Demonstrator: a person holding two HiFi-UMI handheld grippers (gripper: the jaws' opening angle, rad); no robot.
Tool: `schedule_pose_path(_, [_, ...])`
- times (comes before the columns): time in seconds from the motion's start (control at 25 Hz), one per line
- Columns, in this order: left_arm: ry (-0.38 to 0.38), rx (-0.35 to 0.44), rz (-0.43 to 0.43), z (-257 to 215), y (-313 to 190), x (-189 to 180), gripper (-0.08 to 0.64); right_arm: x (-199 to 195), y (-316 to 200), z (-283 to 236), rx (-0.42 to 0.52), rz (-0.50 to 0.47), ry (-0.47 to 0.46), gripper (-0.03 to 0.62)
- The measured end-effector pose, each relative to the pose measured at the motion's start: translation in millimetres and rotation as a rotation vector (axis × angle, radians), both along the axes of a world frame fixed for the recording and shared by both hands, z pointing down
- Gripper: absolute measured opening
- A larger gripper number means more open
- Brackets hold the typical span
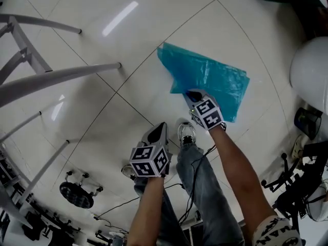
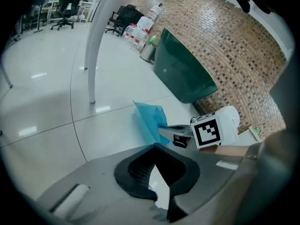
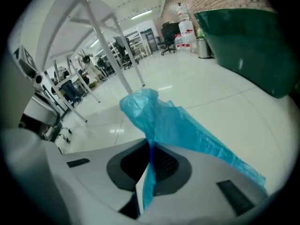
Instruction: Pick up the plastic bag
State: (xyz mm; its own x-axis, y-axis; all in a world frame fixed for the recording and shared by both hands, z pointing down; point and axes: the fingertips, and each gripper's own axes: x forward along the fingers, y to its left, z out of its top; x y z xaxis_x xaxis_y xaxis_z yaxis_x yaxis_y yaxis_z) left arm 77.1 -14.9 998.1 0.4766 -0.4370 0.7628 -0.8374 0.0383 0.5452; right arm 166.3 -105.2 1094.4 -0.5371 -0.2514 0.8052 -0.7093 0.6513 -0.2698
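Clamped in right gripper fingers: plastic bag, draping beyond the tips, seemingly clear of floor, so judged picked up; left gripper fingers together, empty

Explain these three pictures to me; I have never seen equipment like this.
There is no robot here. A person holds a two-jaw gripper in each hand. One picture looks steeply down from a camera on the person's head. The other two come from cameras riding on each gripper, looking along its jaws. Below is a tiled floor. The right gripper has its jaws shut on a blue plastic bag. The left gripper holds nothing, and its jaws look closed.
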Motion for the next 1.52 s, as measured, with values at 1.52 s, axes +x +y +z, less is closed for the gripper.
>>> schedule_pose_path(1.52, [-0.301, 0.665, -0.486, -672.8, 94.1, -315.4, 0.000, -171.2, 23.4, -848.3, 0.695, -0.029, -0.595, 0.009])
